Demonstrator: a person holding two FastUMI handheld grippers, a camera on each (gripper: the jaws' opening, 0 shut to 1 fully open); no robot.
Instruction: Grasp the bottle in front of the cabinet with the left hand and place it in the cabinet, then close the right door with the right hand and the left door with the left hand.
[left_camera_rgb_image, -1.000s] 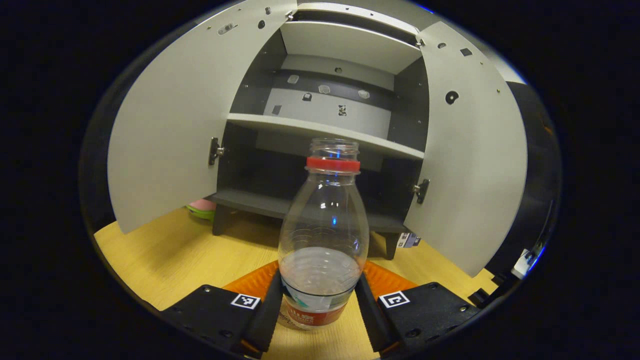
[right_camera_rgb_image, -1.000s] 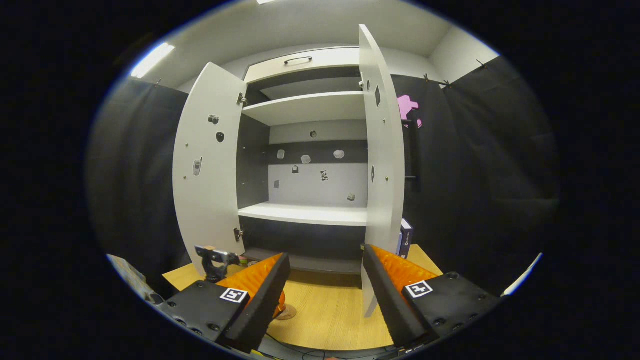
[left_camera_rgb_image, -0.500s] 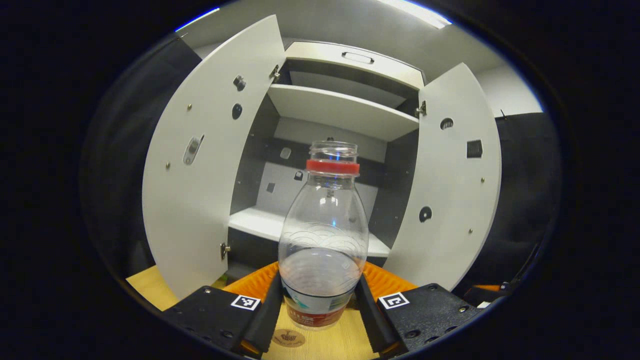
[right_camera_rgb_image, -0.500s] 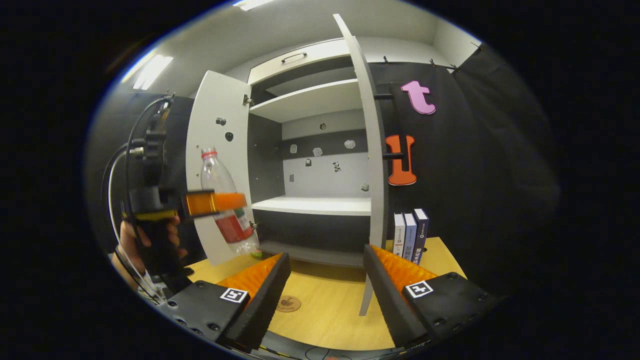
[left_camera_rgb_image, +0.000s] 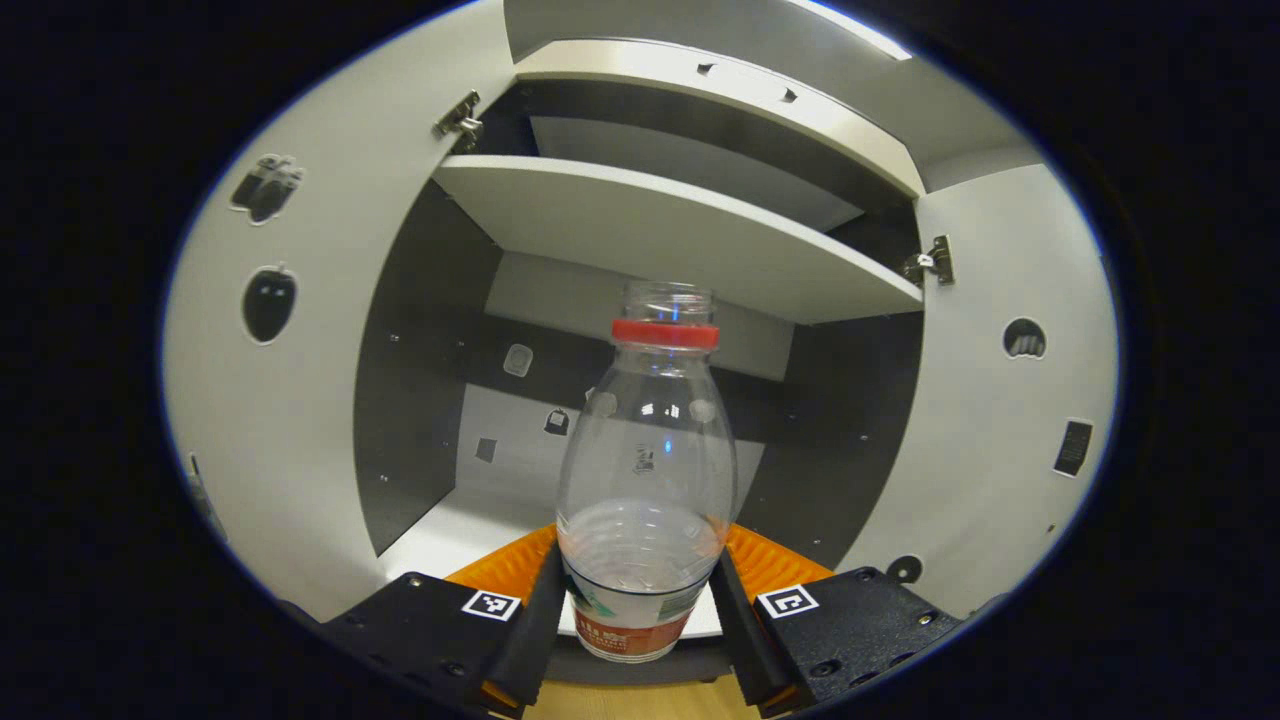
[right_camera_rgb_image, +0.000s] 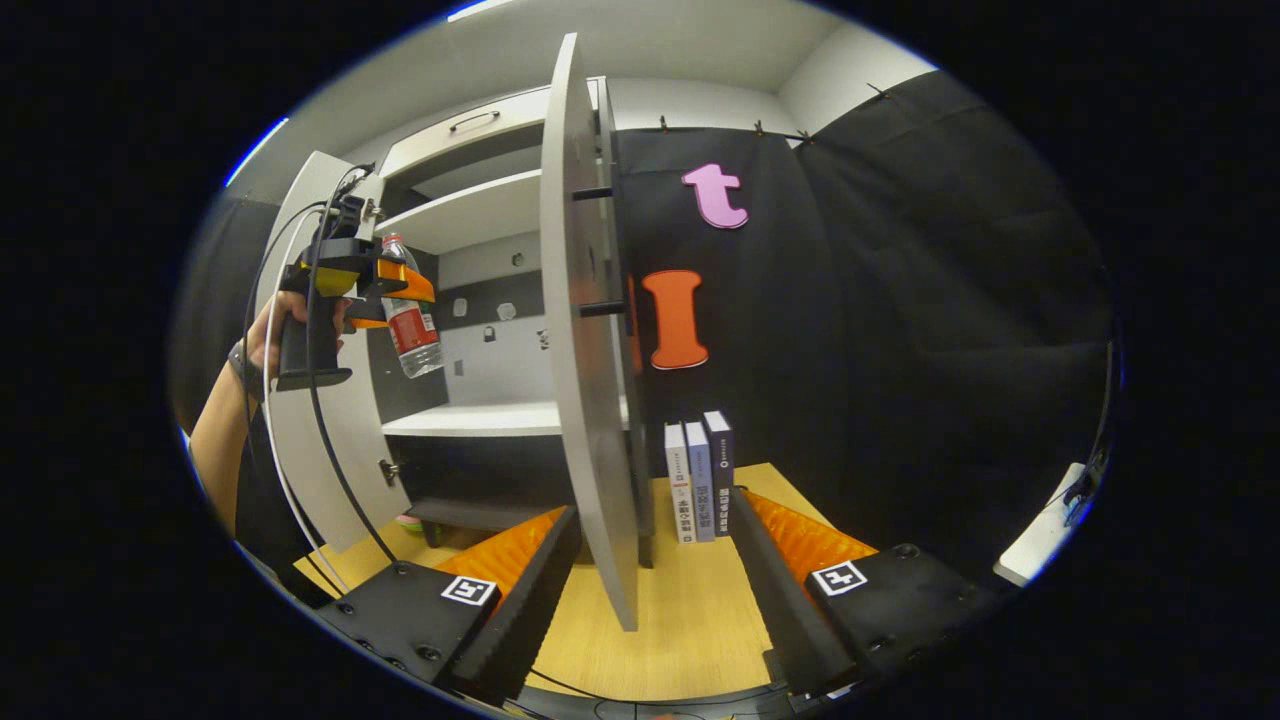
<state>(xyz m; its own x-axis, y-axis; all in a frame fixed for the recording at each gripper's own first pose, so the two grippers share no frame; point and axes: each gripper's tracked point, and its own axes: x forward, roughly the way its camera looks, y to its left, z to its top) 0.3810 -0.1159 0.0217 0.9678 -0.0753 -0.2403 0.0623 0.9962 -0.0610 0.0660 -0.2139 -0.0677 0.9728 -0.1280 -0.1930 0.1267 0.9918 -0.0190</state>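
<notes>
Left claw (left_camera_rgb_image: 636, 610) is clamped on the bottle (left_camera_rgb_image: 645, 480), one finger pressed on each side of the lower body, just above the red label band. Bottle is held upright in the left gripper view: clear plastic, uncapped, a red ring under the open neck, wave embossing at mid-body. In the right gripper view the bottle (right_camera_rgb_image: 411, 320) is seen raised off the bench (right_camera_rgb_image: 690, 620), tilted slightly, at the cabinet (left_camera_rgb_image: 660, 230) opening, above the middle shelf (right_camera_rgb_image: 470, 420). Left claw (right_camera_rgb_image: 395, 295) is gripped there by a hand (right_camera_rgb_image: 275, 330), cables hanging from it.

Around the bottle, open room is seen in the middle compartment: shelf below (left_camera_rgb_image: 450, 520), upper shelf (left_camera_rgb_image: 680, 235) well above the bottle mouth, dark side walls apart from it on both sides. Small stickers are noted on the back wall. Both doors stand open; left door (left_camera_rgb_image: 300, 350) and right door (left_camera_rgb_image: 1000, 400) flank the opening.

Right claw (right_camera_rgb_image: 645, 590) is held apart, nothing gripped. The right door's free edge (right_camera_rgb_image: 590, 350) is seen edge-on between its fingers; contact cannot be told. Three books (right_camera_rgb_image: 700, 470) stand upright on the bench just beside the cabinet, behind that door.
</notes>
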